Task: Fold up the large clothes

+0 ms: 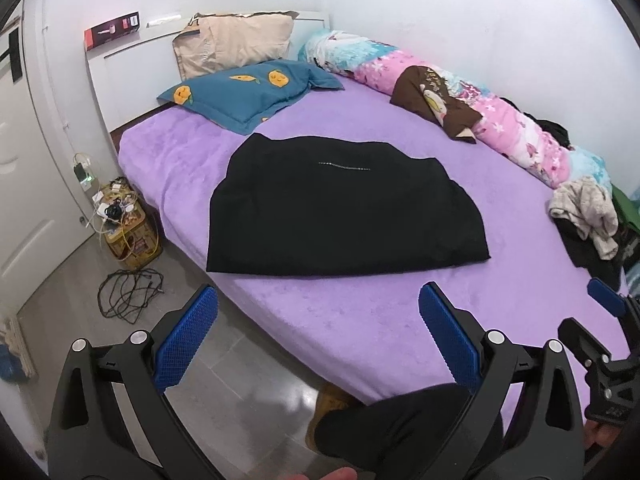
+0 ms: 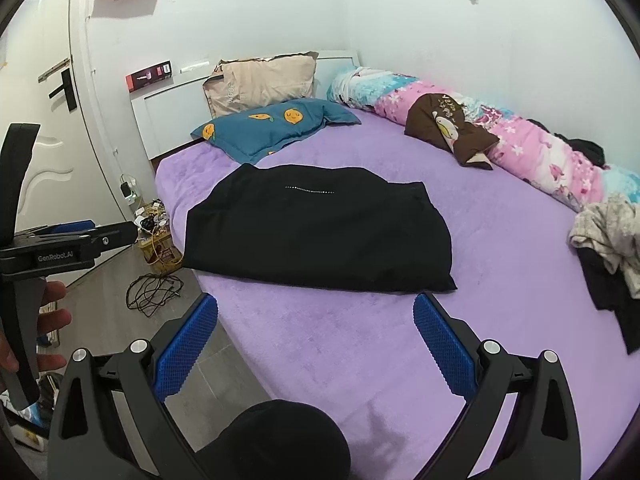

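A black garment (image 1: 344, 204) lies flat mid-bed on the purple sheet (image 1: 500, 216), apparently already folded into a broad block with its sides turned in. Both the left gripper (image 1: 318, 332) and right gripper (image 2: 316, 340) hang back over the bed's near edge, fingers spread and empty. Further halving may remain; a heap of clothes (image 2: 608, 232) waits at the wall side.

The black garment (image 1: 344, 208) lies flat and already folded into a broad, rounded slab on the purple bedsheet (image 1: 500, 280) (a thin line of sparkling studs crosses its upper part)
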A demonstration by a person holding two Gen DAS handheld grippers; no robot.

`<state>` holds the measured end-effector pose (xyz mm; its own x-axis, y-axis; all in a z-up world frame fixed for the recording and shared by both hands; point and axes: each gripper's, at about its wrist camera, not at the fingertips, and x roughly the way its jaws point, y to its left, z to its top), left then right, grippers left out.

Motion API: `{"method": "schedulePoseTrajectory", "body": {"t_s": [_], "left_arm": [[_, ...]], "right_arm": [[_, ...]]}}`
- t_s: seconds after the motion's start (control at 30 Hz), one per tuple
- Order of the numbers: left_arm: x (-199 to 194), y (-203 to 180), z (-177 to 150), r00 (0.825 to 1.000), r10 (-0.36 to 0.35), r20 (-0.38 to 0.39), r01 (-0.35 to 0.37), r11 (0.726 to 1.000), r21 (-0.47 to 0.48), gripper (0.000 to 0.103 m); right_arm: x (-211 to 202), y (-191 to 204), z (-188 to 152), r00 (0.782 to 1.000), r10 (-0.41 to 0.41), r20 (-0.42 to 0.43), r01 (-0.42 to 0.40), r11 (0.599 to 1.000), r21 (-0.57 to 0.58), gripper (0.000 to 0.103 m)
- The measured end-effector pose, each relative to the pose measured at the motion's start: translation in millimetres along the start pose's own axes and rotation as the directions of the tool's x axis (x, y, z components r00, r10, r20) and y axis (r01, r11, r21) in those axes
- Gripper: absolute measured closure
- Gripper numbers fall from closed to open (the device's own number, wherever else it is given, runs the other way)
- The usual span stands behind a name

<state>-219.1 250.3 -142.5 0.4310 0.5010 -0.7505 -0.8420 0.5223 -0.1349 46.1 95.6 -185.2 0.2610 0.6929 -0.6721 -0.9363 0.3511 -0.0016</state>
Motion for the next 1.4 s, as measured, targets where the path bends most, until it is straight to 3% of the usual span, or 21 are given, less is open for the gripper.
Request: {"method": "schedulePoseTrajectory", "body": {"t_s": [0.83, 1.4], "left_arm": [[0.8, -7.8, 3.4, 0.998, -0.058, -0.004, 0.058, 0.998, 0.007, 0.006], [-4.3, -8.6, 3.3, 0.999, -0.041, 0.009, 0.041, 0.999, 0.003, 0.006]], "right_arm": [[-3.9, -4.8, 2.8, 1.000, 0.020, -0.005, -0.019, 0.999, 0.048, 0.007], [-4.7, 0.4, 0.7, 1.000, 0.030, -0.009, -0.030, 0.999, 0.037, 0.007]]}}
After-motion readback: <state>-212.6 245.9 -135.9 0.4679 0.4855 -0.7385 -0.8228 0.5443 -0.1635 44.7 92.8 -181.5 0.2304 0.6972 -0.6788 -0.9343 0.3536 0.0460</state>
